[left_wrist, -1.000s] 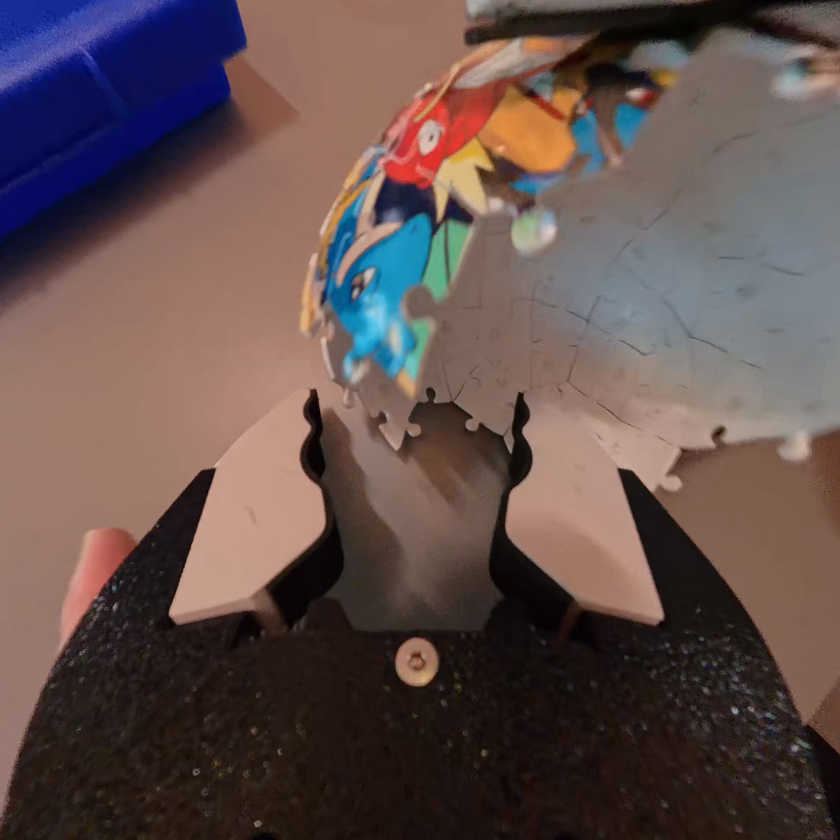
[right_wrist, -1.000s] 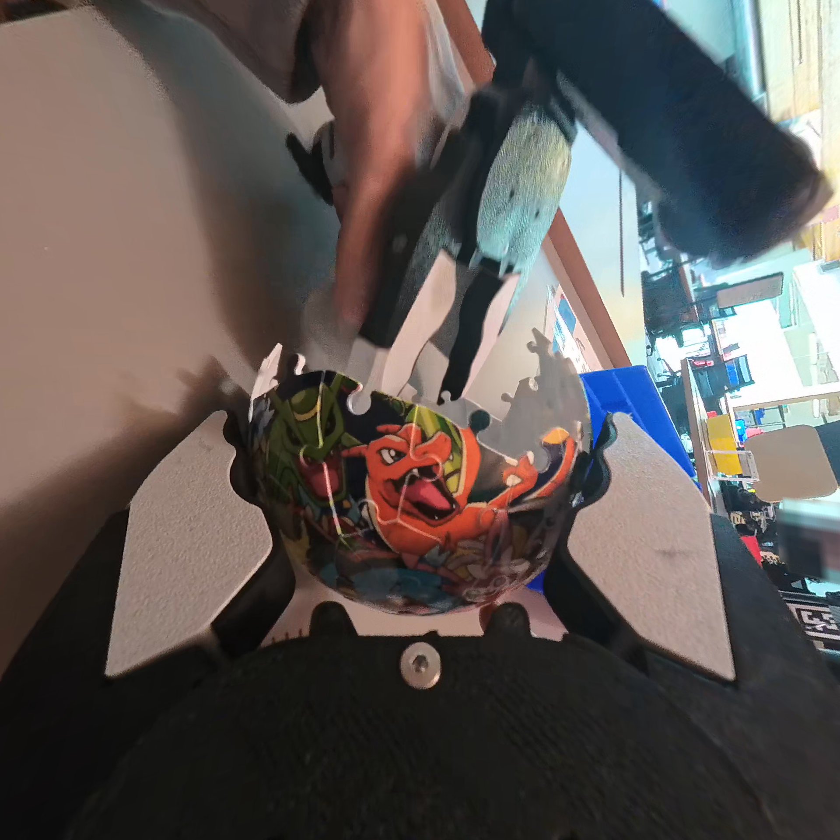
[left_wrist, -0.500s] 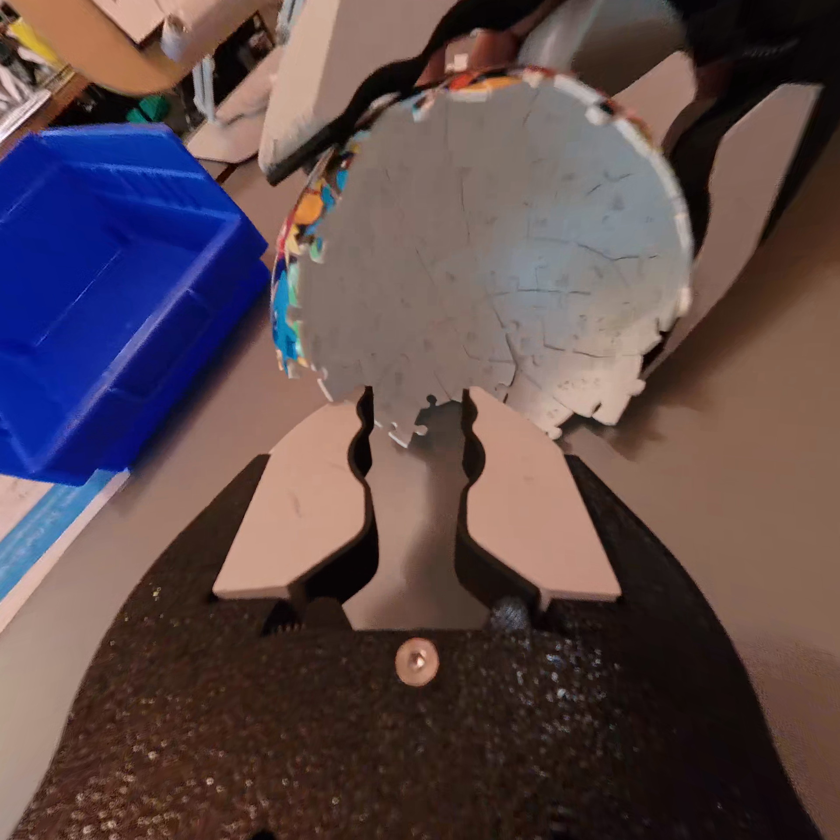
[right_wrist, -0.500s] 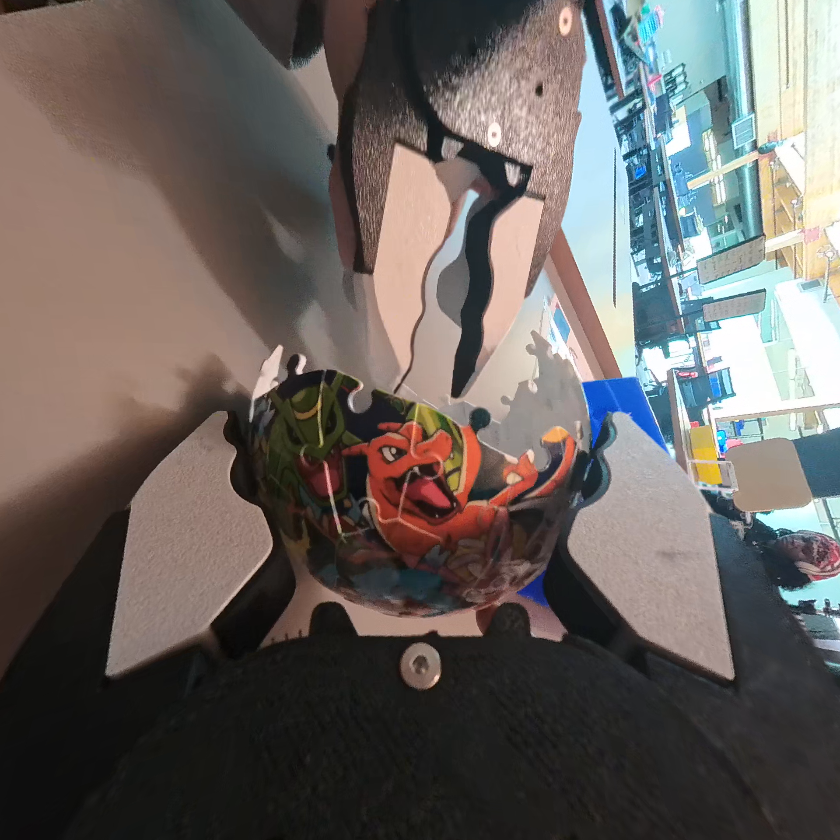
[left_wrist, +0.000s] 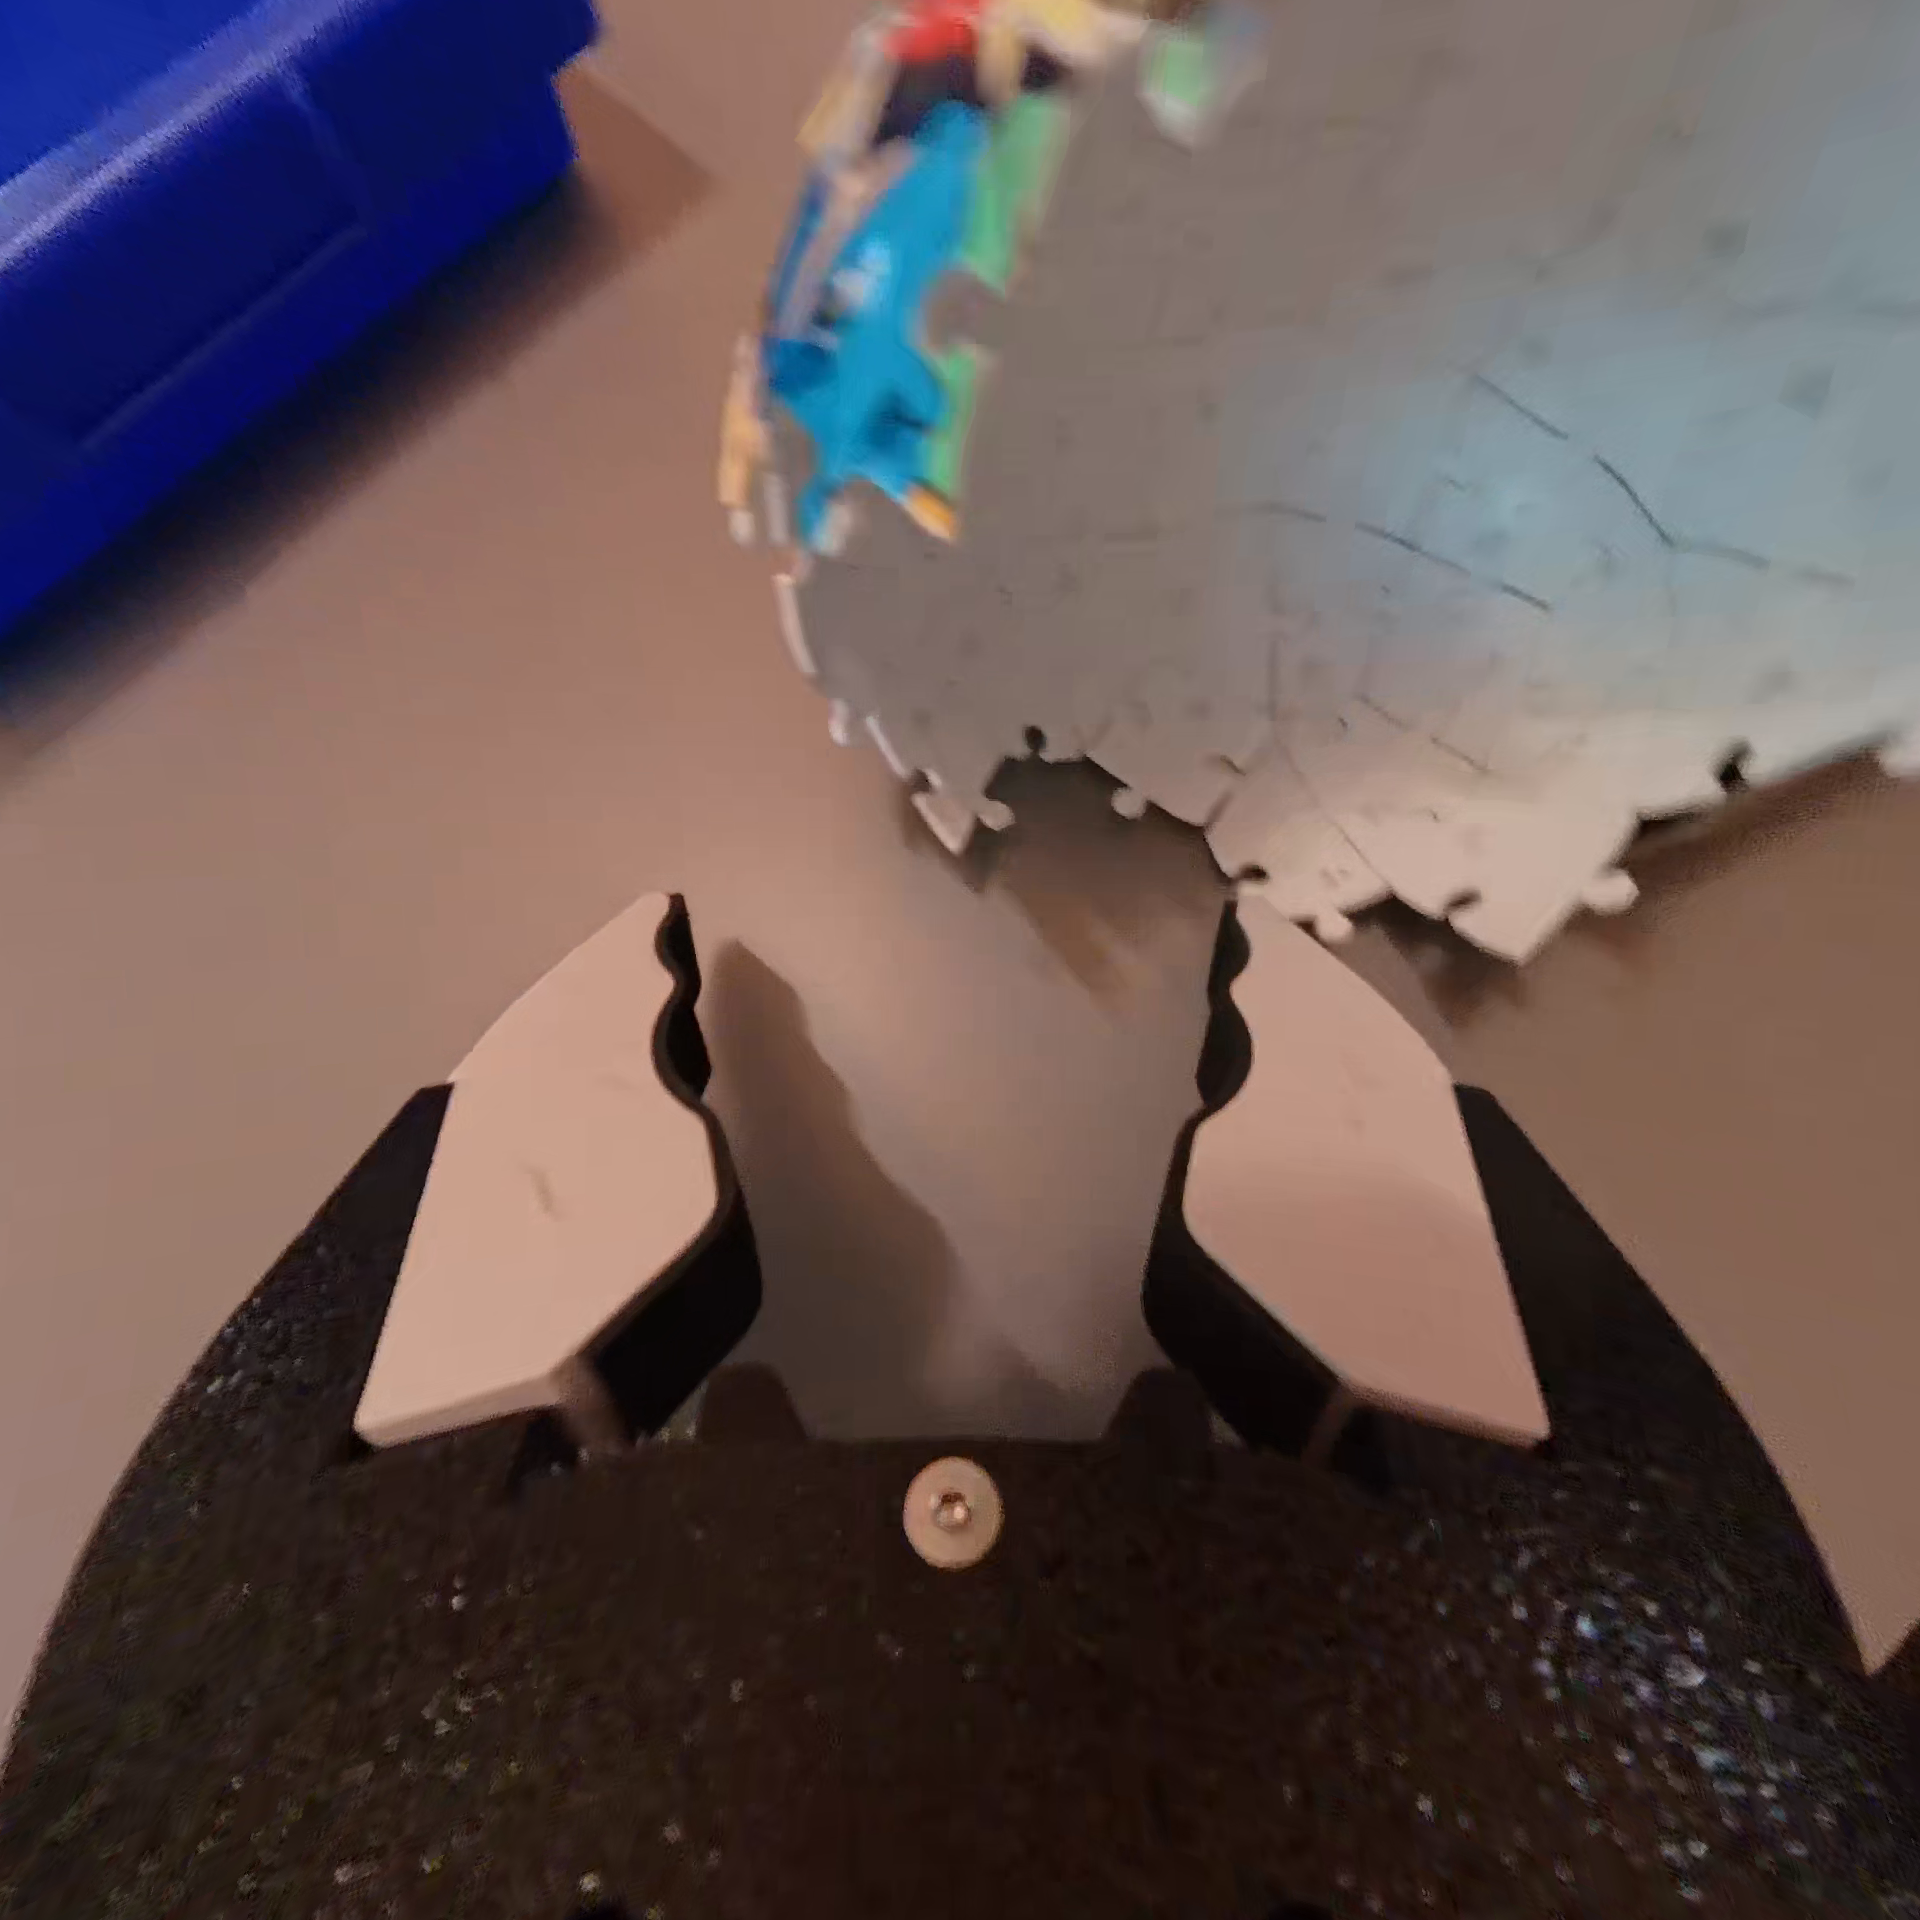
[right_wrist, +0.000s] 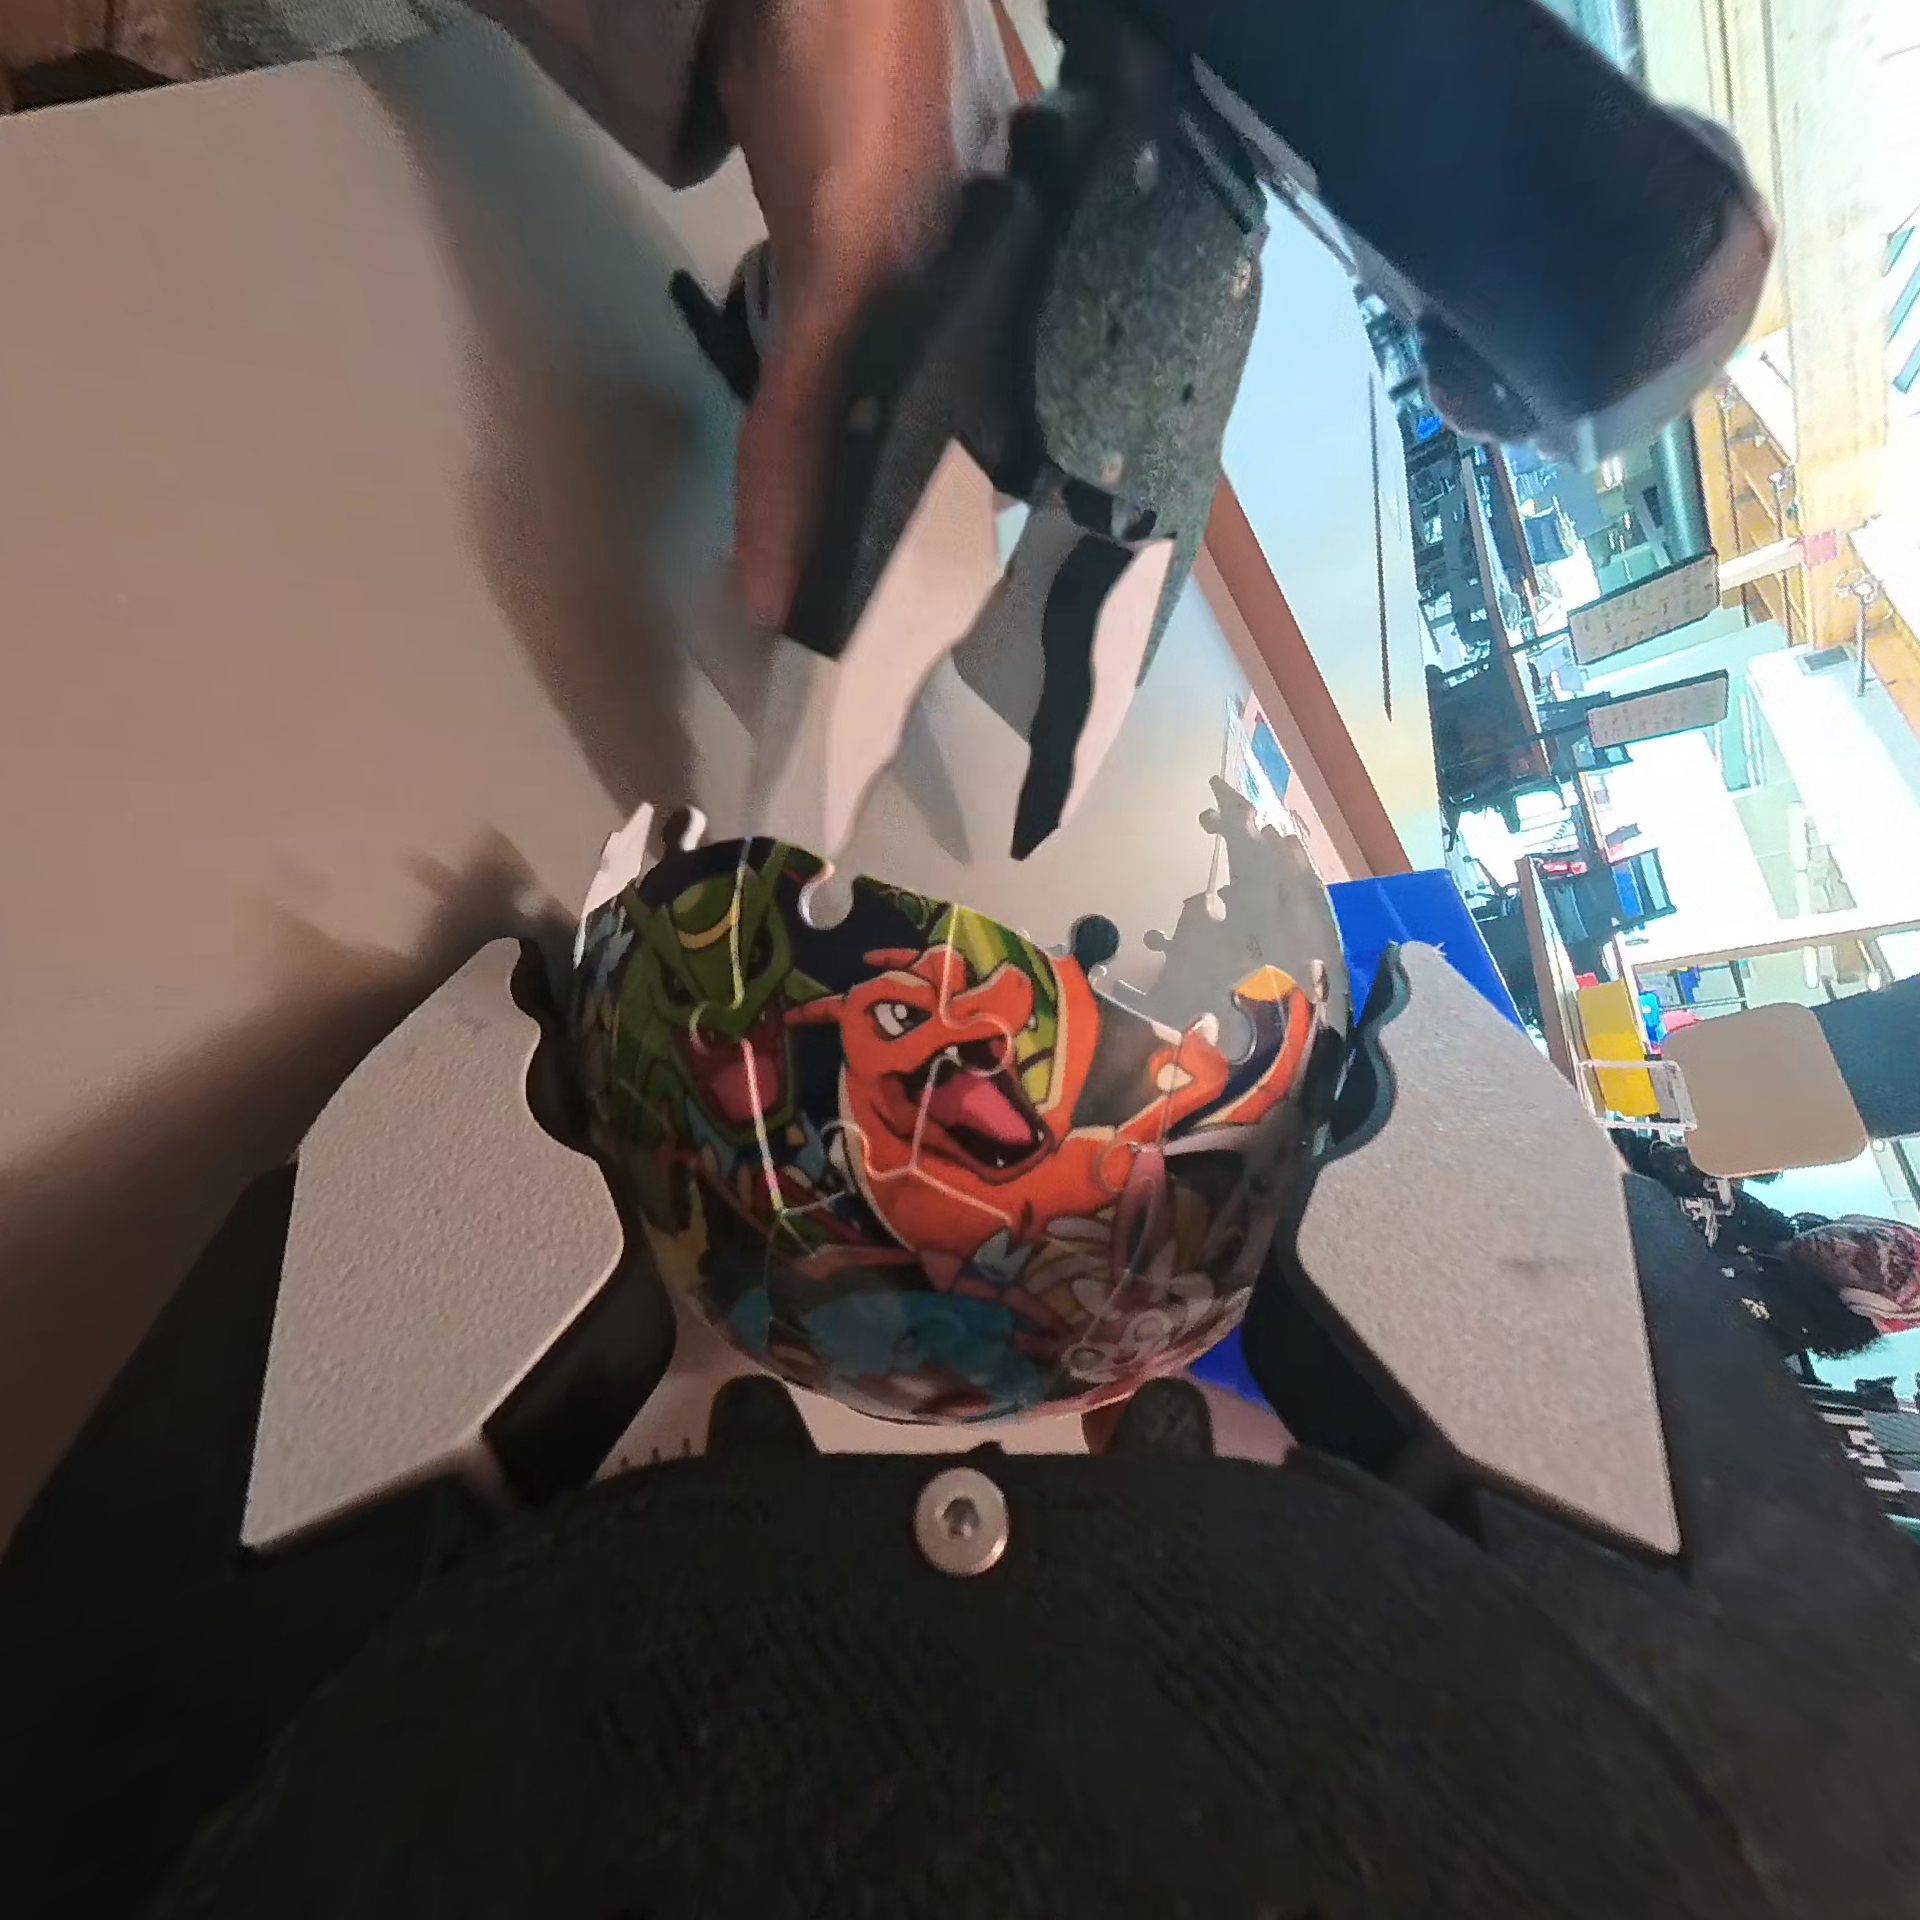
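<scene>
A half-sphere puzzle shell (right_wrist: 956, 1132), with colourful cartoon print outside and grey inside, sits between my right gripper's (right_wrist: 956, 951) fingers, which are shut on its two sides. In the left wrist view the shell (left_wrist: 1403, 468) fills the upper right, its grey hollow and jagged rim facing me. My left gripper (left_wrist: 951, 914) is open and empty, with its fingertips just short of the shell's lower rim. In the right wrist view the left gripper (right_wrist: 945, 821) hangs just above the shell's rim, held by a hand (right_wrist: 831, 312).
A blue plastic bin (left_wrist: 208, 260) stands on the grey table (left_wrist: 364, 831) at the upper left; it also shows behind the shell in the right wrist view (right_wrist: 1382, 925). A cluttered room lies beyond the table edge at the right.
The left gripper's jaws have opened wider than half a second ago, and it has moved in close to the shell's rim. The right gripper still holds the shell the same way.
</scene>
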